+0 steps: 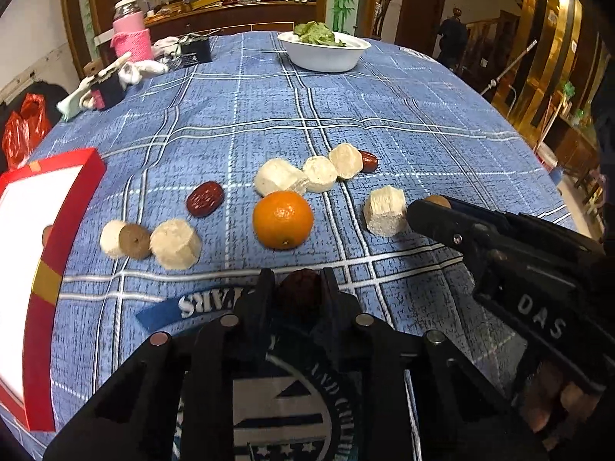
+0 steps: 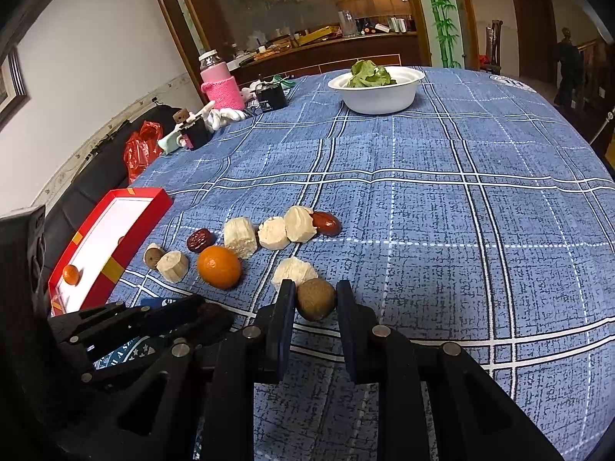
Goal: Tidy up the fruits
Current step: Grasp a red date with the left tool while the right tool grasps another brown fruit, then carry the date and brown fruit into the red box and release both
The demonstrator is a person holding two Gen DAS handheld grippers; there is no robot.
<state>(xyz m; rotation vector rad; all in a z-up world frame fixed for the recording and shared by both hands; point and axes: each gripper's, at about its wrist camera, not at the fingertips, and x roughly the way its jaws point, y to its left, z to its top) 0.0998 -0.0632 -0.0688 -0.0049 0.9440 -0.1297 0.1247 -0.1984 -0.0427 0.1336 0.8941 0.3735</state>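
While only one small orange (image 2: 71,274) sits in the red box (image 2: 115,269) at lower left, much fruit still litters the tabletop (image 2: 461,230). The left tongs (image 1: 296,288) grip a red date (image 1: 300,294); the right tongs (image 2: 316,299) clasp a brown longan (image 2: 316,299), bottom center.

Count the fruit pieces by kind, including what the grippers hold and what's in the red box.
White chunks: 6
Red dates: 3, one in the left gripper
Oranges: 2, one in the red box
Brown round fruits: 2, one in the right gripper
Total: 13
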